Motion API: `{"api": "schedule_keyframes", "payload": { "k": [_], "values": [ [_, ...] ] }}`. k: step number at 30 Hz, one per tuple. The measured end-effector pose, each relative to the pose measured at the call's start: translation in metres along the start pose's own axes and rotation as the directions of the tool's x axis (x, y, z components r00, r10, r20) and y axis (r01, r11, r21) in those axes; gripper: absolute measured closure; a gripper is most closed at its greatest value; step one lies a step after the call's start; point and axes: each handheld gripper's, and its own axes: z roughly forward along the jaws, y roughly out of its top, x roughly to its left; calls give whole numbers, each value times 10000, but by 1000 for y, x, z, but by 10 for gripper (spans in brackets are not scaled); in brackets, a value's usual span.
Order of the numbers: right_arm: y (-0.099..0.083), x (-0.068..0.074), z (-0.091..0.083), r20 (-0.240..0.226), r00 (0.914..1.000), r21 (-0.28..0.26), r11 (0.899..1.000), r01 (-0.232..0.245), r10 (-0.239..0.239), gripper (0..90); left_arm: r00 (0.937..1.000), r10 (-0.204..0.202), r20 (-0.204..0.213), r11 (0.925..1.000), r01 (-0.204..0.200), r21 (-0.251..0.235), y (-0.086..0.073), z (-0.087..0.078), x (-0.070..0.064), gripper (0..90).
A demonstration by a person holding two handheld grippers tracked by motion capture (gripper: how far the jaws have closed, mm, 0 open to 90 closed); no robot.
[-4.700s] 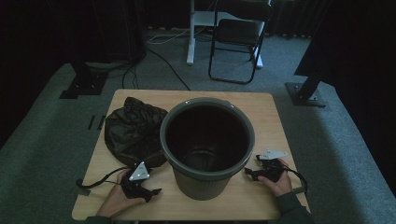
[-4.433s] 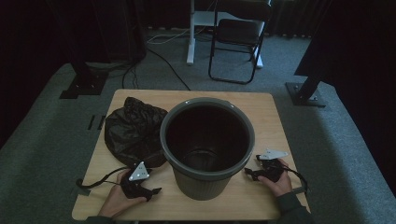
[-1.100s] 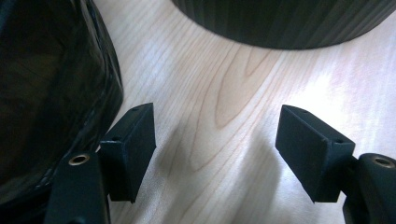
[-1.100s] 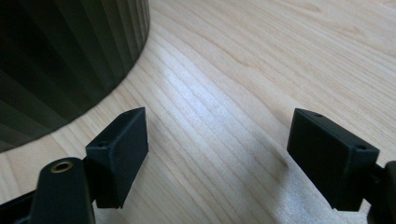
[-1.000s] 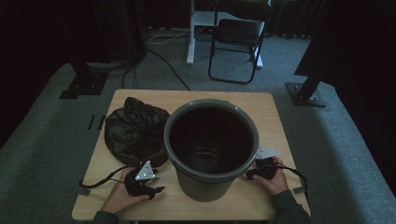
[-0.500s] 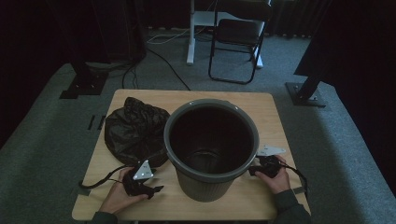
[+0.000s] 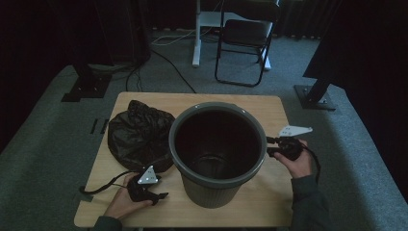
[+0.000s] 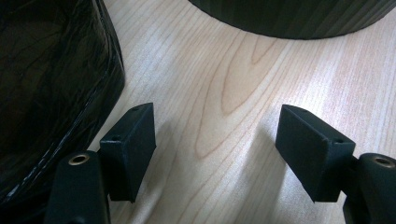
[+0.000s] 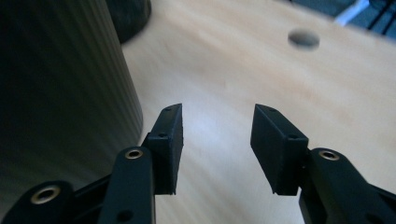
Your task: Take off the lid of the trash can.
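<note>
A large dark grey bucket (image 7: 217, 185) stands upright and empty in the middle of the wooden table (image 7: 269, 202). A crumpled black plastic bag (image 7: 138, 134) lies to its left, touching it. My left gripper (image 7: 161, 195) rests on the table near the front edge, between bag and bucket. In the left gripper view it (image 8: 215, 116) is open over bare wood, with the bag (image 8: 51, 79) at the left and the bucket's base (image 8: 299, 18) ahead. My right gripper (image 7: 269, 146) is held at the bucket's right side, close below the rim. In the right gripper view it (image 9: 217, 112) is open, with the bucket's ribbed wall (image 9: 60, 93) just left of its jaws.
A round hole (image 9: 303, 38) is cut in the tabletop beyond the right gripper. A folding chair (image 7: 245, 43) and a white stand leg (image 7: 197, 33) are on the carpet behind the table. Dark stand bases (image 7: 315, 96) sit at both sides.
My right gripper has moved away from the person along the bucket's right side and a little higher. The left gripper has barely shifted. Bucket and bag stay put.
</note>
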Motion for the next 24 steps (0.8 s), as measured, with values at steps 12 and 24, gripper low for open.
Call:
{"api": "schedule_keyframes", "payload": {
  "k": [12,24],
  "values": [
    [127,2,-43,-644,9927,-1256,9877,934,-1021,549,10000,-7,-1,9996,7,-278,-4,0,0,288],
    [197,46,-24,-2085,9498,-187,9719,2347,-2334,540,10000,-9,-10,9990,9,-453,-6,1,0,289]
  ]
}}
